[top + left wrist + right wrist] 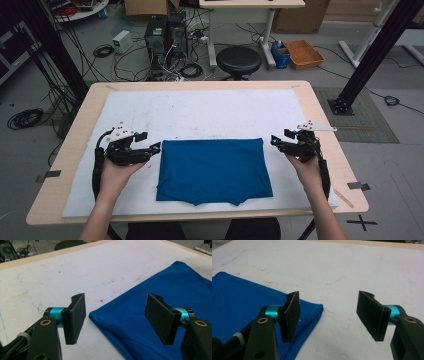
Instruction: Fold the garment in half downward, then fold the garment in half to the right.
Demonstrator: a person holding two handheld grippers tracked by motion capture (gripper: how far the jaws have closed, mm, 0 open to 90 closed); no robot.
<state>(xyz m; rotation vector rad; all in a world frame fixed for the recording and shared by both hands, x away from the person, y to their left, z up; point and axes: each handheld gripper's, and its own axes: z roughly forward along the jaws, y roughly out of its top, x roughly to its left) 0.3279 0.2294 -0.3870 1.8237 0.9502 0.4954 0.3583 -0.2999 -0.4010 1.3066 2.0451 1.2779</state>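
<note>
While the blue cloth lies folded flat at the middle of the worktop, on a white mat, both grippers stand off its upper corners with fingers spread and empty. Left gripper sits just beside the cloth's upper left corner; right gripper just beside the upper right one. In the left gripper view, the fingers stand wide apart, one over bare mat and the other over blue fabric, neither pressing it. In the right gripper view, the fingers are likewise wide, with the cloth's corner below the left one. The step in hand appears to be a release after a fold; a further fold would call for fresh grips on two edges or corners, taking all the layers together. Hard to make out: the number of layers in the cloth, the kind of garment, and the cause of the uneven near edge, where a small notch shows. Each gripper view cuts off most of the cloth.
</note>
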